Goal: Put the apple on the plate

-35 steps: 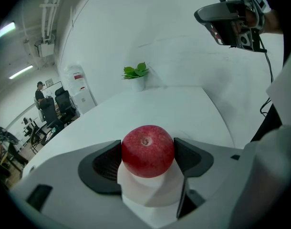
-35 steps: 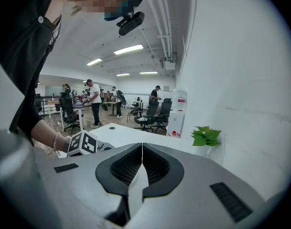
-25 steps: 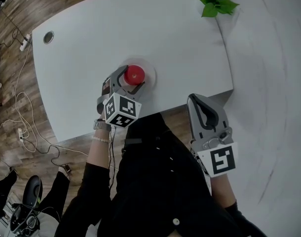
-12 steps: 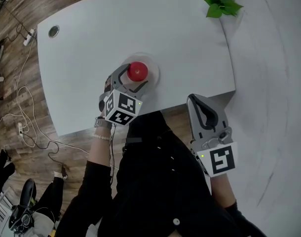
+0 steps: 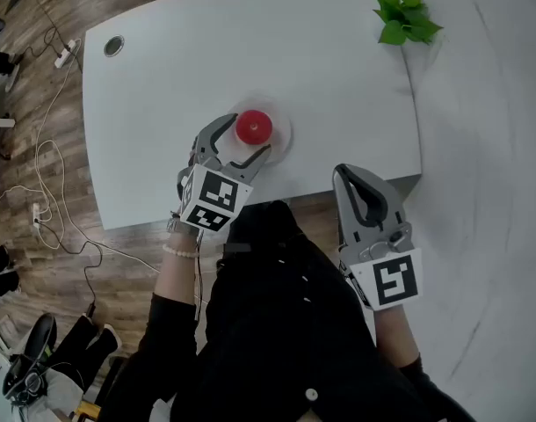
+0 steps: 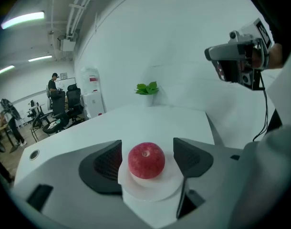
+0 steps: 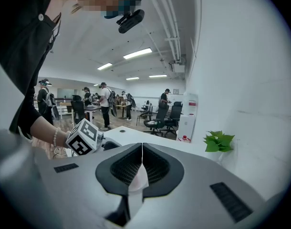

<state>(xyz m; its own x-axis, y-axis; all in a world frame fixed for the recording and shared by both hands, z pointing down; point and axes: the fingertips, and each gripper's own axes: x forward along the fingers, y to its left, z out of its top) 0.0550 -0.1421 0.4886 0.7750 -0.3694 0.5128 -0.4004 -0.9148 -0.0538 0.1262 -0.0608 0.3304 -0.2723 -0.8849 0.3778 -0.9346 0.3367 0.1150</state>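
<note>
The apple (image 5: 253, 127) sat on the white plate (image 6: 150, 191) near the front edge of the table (image 5: 162, 77). The left gripper (image 5: 250, 134) had its jaws wide apart, one on each side of the apple without touching it. The right gripper (image 5: 343, 176) hung off the table's edge by the person's body, its jaws pressed together, holding nothing.

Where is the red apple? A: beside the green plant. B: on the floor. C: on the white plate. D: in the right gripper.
C: the apple sits on the white plate, and the left gripper has its jaws open on either side without touching it.
</note>
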